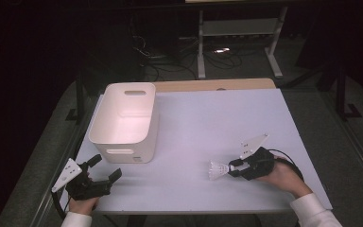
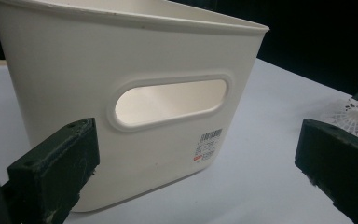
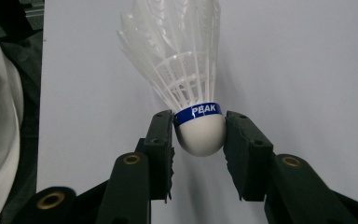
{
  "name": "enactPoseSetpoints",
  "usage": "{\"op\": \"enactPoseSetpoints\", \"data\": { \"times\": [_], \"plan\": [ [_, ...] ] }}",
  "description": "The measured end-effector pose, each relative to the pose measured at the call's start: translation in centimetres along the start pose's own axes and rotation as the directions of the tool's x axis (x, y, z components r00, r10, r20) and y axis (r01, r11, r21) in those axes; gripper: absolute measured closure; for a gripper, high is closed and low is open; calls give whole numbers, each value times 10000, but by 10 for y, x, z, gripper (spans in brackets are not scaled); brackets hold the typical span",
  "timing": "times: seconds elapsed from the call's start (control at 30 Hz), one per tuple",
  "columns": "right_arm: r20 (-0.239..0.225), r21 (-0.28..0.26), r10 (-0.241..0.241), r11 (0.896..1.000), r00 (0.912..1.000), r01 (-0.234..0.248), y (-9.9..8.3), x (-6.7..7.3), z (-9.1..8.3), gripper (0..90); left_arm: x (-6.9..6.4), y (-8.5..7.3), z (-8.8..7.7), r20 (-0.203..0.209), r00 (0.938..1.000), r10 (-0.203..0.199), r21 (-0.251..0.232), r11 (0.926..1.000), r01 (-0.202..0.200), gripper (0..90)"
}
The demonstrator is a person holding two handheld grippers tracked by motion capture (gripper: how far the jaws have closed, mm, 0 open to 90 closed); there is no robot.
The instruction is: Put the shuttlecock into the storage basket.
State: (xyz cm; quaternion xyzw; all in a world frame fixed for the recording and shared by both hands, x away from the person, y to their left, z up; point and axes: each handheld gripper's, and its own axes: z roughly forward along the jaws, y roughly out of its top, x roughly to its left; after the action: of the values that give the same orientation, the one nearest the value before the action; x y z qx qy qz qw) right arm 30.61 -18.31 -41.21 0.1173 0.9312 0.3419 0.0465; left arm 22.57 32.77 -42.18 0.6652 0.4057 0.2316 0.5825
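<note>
At the near right of the white table point(image 1: 203, 123), the right gripper point(image 1: 236, 167) has its jaws clamped on the rounded white cork of a shuttlecock point(image 3: 193, 93), which has a blue band reading PEAK and a white plastic skirt pointing left. At the near left, the left gripper point(image 1: 105, 168) rests with jaws wide apart, just before a white bin point(image 1: 125, 120) with handle slots. Beyond the table, cables and a desk frame point(image 1: 238, 38) stand in a dark room.

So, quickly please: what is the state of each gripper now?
Left gripper: open, holding nothing, near the white bin.
Right gripper: closed on the shuttlecock.
</note>
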Motion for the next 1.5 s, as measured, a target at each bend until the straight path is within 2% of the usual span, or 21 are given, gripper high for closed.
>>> {"op": "enactPoseSetpoints", "data": {
  "times": [0.13, 0.2, 0.23, 0.27, 0.43, 0.47, 0.7, 0.8, 0.9, 1.4, 1.47, 1.5],
  "plan": [
    [26, -102, -138, 9999, 9999, 139, 5, 0, -1, 639, 0, 0, 0, 8, 10000, 6, 2, 10000, -6, 0],
    [54, -219, -12, 9998, 10000, 13, 9, 1, -1, 640, 0, 0, 0, 13, 10000, -4, 3, 10000, 4, 0],
    [96, -257, -159, 9995, 9998, 161, 9, 0, -1, 639, 0, 0, 0, 20, 10000, -1, 2, 10000, 1, 0],
    [61, -322, 31, 9995, 10000, -29, 11, 1, -1, 640, 0, 0, 0, 19, 10000, -15, -13, 10000, 15, 0],
    [185, -205, -223, 9995, 9996, 227, 14, -1, 2, 641, 0, 0, 0, 22, 10000, -86, -37, 10000, 86, 0],
    [163, -213, 85, 9997, 9998, -81, 15, 1, 1, 641, 0, 0, 0, 38, 9999, -99, -67, 9999, 99, 0],
    [255, -381, 238, 9990, 9994, -228, 16, 1, 1, 642, 1, 0, 0, 37, 10000, -28, 2, 10000, 28, 0],
    [354, -443, 79, 9990, 9993, -63, 17, -1, 1, 642, 1, 0, 0, 32, 10000, -34, -5, 10000, 35, 0],
    [279, -569, 265, 9981, 9993, -249, 19, 0, 0, 642, 1, 0, 0, 44, 10000, -17, 10, 10000, 17, 0],
    [294, -1134, 80, 9935, 9995, -46, 38, -1, 1, 642, 1, 0, -1, 56, 10000, 8, 42, 10000, -8, 0],
    [193, -1207, 198, 9925, 9996, -173, 41, 0, 2, 641, 1, 0, -1, 61, 10000, 5, 39, 10000, -6, 0],
    [254, -1199, 20, 9928, 9997, 10, 42, -1, 2, 642, 1, 0, -1, 66, 10000, -8, 27, 10000, 8, 0]
  ]
}}
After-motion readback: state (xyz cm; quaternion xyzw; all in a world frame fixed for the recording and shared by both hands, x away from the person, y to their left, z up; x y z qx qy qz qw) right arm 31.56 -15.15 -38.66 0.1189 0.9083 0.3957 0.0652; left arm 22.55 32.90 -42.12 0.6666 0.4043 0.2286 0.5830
